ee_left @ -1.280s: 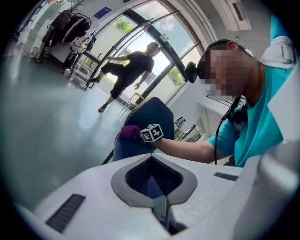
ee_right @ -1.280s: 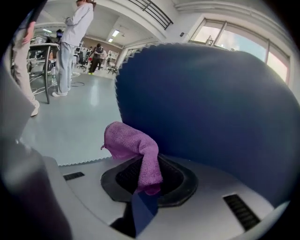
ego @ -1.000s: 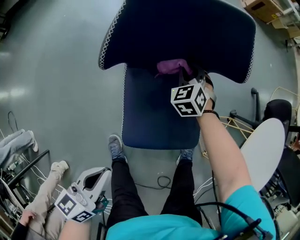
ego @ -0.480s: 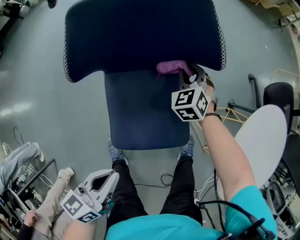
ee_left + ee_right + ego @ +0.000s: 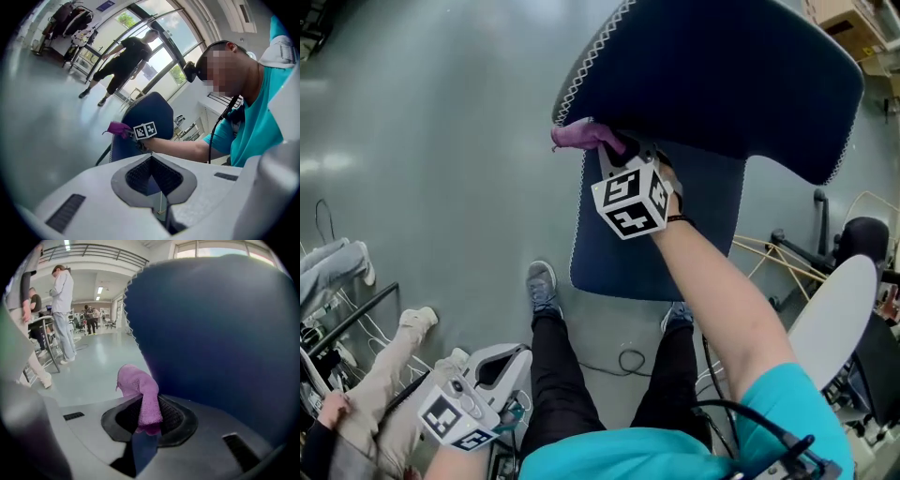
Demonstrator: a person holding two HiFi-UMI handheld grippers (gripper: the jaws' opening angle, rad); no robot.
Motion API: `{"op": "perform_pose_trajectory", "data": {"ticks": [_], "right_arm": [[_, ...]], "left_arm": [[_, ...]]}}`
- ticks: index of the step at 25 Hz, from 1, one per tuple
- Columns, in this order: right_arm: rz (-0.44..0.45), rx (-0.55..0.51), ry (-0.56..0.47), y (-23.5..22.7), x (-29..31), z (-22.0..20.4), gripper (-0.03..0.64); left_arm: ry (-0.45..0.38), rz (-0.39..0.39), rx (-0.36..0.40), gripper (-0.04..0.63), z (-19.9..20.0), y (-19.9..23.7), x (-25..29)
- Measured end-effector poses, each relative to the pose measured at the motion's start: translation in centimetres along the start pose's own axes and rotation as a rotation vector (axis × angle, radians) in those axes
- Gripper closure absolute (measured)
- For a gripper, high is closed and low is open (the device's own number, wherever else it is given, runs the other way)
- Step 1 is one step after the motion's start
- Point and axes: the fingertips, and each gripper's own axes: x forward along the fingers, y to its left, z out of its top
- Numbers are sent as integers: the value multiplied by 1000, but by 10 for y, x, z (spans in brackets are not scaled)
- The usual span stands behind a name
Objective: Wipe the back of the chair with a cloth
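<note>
R gripper is clamping a purple cloth betw. its jaws. In the right gripper view the cloth is hanging folded out of the closed jaws, w/ its bunched end sticking up twd 11 o'clock. In the head view the cloth is sitting at the lower L corner of the dark blue chair back, right by the white zigzag-stitched edge, approx. 8 o'clock on the back. It is just beside or touching the fabric; can't tell which. The marker cube is showing at 5 o'clock from the cloth, and the person's forearm is crossing over the seat. L gripper is hanging low at 7 o'clock in the head view, well apart from the chair, over the grey floor. Its jaws are together w/ nothing betw. them, and the left gripper view is looking twd the chair and the cube. In that view a bystander in black is walking at 11 o'clock, near the windows.
</note>
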Motion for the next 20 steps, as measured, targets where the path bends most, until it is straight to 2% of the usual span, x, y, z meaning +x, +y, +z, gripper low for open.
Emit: {"op": "perform_pose_trajectory", "data": {"ticks": [3,6,9,17,20], "right_arm": [[-16,53,20,-1,19,7,545],[-52,37,57,-19,20,-9,545],[-110,70,106,-57,4,-47,545],[-333,326,185,-196,-94,-177,545],[-404,398,202,-233,-128,-211,545]], "left_arm": [[-24,36,-25,606,-2,18,-26],[-33,52,-40,606,-7,25,-34],[-21,38,-43,606,-6,18,-21],[49,-54,0,606,-14,-40,53],[76,-91,27,606,-14,-63,77]]}}
